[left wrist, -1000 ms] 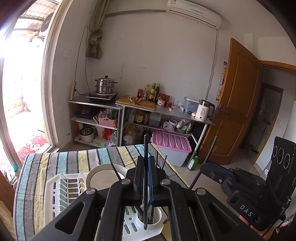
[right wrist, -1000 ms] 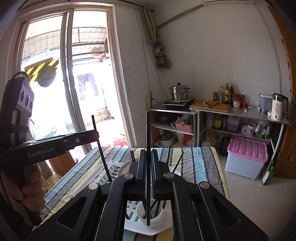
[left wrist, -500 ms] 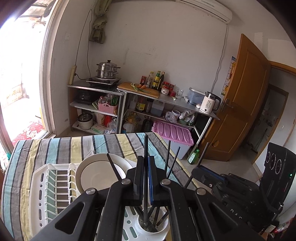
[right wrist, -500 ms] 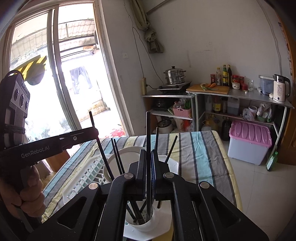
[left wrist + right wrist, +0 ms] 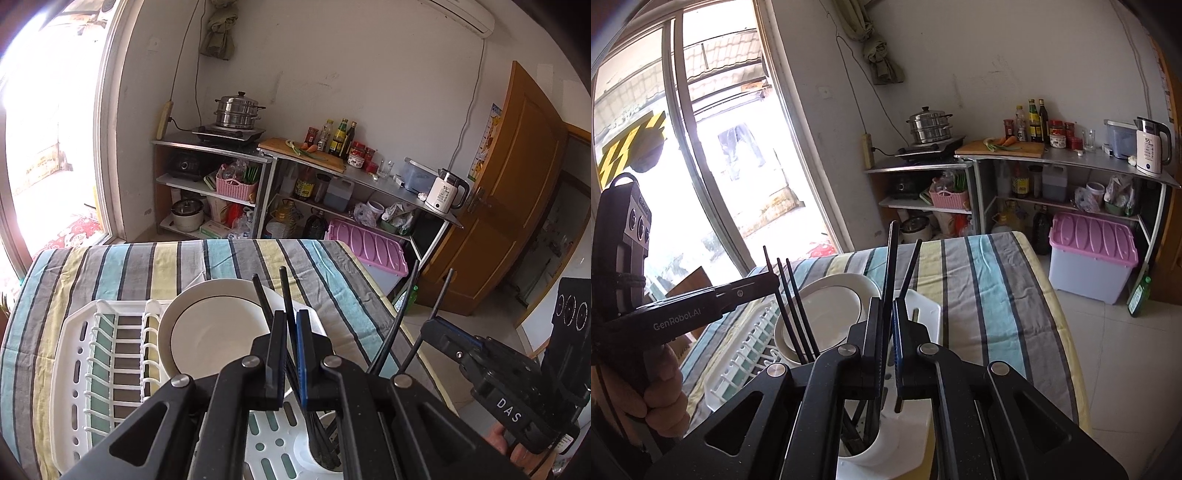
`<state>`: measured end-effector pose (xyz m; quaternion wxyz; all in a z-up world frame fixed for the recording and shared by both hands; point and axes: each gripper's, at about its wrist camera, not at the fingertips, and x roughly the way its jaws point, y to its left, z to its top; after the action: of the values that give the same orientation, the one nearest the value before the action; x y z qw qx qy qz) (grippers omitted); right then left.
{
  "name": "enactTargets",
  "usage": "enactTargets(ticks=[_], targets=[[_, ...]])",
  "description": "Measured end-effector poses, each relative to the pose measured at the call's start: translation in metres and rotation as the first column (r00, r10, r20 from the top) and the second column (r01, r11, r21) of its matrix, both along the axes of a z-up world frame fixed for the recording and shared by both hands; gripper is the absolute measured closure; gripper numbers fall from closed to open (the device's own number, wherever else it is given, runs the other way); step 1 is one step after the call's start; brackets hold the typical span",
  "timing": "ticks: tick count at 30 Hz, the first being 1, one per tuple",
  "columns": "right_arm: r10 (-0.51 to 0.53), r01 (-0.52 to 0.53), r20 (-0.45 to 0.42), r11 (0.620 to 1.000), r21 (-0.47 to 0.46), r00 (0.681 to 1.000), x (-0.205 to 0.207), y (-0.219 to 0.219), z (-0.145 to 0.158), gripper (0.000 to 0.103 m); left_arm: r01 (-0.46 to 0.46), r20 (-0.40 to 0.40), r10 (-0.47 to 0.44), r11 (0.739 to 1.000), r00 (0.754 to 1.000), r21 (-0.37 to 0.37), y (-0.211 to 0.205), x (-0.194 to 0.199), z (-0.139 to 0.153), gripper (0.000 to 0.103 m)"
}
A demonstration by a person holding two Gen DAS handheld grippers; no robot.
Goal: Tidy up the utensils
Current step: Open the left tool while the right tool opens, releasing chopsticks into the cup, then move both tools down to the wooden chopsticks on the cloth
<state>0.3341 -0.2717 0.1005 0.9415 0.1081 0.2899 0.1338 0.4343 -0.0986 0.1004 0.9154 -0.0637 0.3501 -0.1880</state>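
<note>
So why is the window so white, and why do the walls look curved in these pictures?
Left wrist view: the window is blown out by daylight, and the door bows because the fisheye lens bends straight lines. Right wrist view: the glass is overexposed too, though shapes outside show faintly; the striped tablecloth stays sharp and evenly lit.

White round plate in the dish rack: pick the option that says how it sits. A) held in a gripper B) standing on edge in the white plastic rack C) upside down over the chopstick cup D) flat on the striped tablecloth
B: the white round plate stands on edge in the white plastic dish rack, beside the slots; neither gripper touches it.
</note>
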Motion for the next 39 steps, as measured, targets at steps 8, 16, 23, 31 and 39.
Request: enactTargets(ticks=[8,16,23,31,39], targets=[[-0.002,0.002,0.005,1.0,-0.021,1.0,-0.011,0.0,0.002,0.09,0.001,0.016,-0.001,1.0,1.0,-0.001,0.009,-0.007,-0.001,0.098],[0.008,-0.008,0.027,1.0,-0.03,1.0,-0.044,0.001,0.006,0.089,0.004,0.051,-0.006,0.999,0.999,0.035,0.019,-0.049,0.006,0.098],[0.053,-0.052,0.052,0.998,-0.03,0.997,-0.094,0.013,0.002,0.089,0.028,0.1,-0.036,0.996,0.994,0.086,0.029,-0.119,0.004,0.097],[0.119,-0.118,0.033,0.992,-0.035,0.992,-0.149,0.033,-0.016,0.089,0.046,0.085,-0.055,0.993,0.995,0.111,0.047,-0.203,-0.03,0.097],[0.142,-0.143,-0.027,0.99,-0.016,0.99,-0.19,0.046,-0.047,0.089,0.015,0.036,-0.019,0.995,0.999,0.101,0.072,-0.261,-0.065,0.097]])
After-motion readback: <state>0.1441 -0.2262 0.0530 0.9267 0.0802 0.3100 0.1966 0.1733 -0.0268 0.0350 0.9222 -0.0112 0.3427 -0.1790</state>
